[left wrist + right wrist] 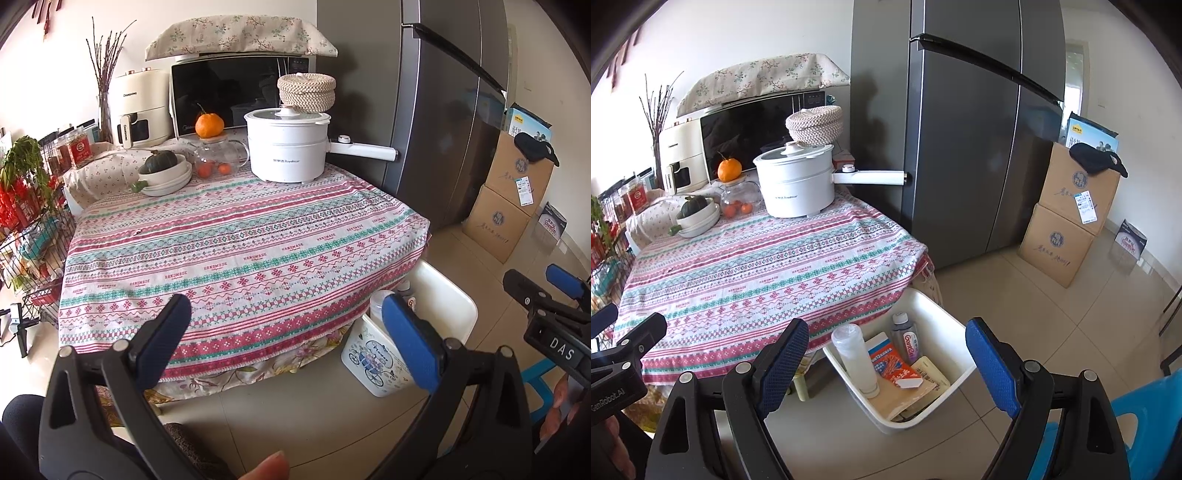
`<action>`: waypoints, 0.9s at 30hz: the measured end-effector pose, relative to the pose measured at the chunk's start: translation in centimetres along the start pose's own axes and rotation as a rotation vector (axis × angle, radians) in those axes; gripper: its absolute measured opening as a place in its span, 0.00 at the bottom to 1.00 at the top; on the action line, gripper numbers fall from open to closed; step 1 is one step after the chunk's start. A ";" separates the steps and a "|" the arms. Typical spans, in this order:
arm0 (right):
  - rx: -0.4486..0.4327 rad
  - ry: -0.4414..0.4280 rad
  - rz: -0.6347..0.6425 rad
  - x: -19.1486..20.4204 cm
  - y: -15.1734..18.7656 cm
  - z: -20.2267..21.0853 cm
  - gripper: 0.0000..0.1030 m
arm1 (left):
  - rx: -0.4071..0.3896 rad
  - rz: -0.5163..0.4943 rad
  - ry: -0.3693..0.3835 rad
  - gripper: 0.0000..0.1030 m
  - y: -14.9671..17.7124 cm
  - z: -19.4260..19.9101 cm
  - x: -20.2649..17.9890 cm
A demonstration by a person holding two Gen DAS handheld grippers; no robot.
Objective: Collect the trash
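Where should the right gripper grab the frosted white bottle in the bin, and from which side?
Grip the frosted white bottle across its body just below the cap, coming from above. It leans against the bin's near-left wall, cap end up, and its lower end sits among packets, so only the upper part is free. The right gripper is open, empty.

1. Home kitchen/dining corner, lived-in.
2. Table (236, 236) w/ patterned "HANDMADE" cloth; white electric pot (286, 147) at its far edge, right side, woven basket (306, 90) behind the pot.
3. Far left corner: bowls w/ a squash (162, 162), glass teapot (218, 155) w/ orange on its lid.
4. Behind table: microwave (229, 96) under floral cover, air fryer (138, 107) beside it.
5. Tall grey fridge (975, 147) right of table.
6. Stacked cardboard boxes (1067, 221) on tile floor by fridge.
7. Wire rack (33, 229) w/ jars & packets left of table.
8. White bin (923, 365) w/ bottles & packets on floor at table's near right corner.
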State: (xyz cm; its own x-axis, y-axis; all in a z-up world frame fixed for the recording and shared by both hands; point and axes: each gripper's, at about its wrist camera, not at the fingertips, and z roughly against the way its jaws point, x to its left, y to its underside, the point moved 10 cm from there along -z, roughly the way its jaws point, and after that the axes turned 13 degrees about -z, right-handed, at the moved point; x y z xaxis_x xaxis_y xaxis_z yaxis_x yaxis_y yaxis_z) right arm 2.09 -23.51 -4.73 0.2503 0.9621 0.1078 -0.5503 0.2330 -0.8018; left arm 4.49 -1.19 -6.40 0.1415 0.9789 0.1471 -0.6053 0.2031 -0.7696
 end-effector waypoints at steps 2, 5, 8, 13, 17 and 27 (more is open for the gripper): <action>-0.001 0.001 0.002 0.0 0.0 0.0 0.86 | 0.001 -0.001 -0.002 1.00 0.0 0.0 0.0; 0.000 -0.001 -0.001 0.0 0.0 0.0 0.86 | 0.003 -0.002 0.000 1.00 0.0 0.0 -0.1; -0.003 -0.002 -0.004 0.0 0.0 0.1 0.86 | 0.006 -0.004 0.001 1.00 0.1 -0.1 -0.1; -0.005 0.000 -0.008 0.0 0.1 0.2 0.86 | 0.009 -0.005 0.002 1.00 0.1 -0.1 -0.1; -0.006 0.002 -0.010 -0.1 0.1 0.2 0.86 | 0.013 -0.005 0.004 1.00 0.3 -0.2 0.0; -0.005 0.002 -0.010 -0.1 0.1 0.2 0.86 | 0.017 -0.006 0.008 1.00 0.4 -0.3 0.0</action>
State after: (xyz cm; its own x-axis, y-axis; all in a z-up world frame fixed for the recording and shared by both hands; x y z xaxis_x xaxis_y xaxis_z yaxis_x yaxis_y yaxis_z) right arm 1.86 -23.55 -4.67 0.2577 0.9594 0.1144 -0.5437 0.2419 -0.8037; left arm 4.47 -1.14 -6.89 0.1517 0.9775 0.1464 -0.6173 0.2094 -0.7584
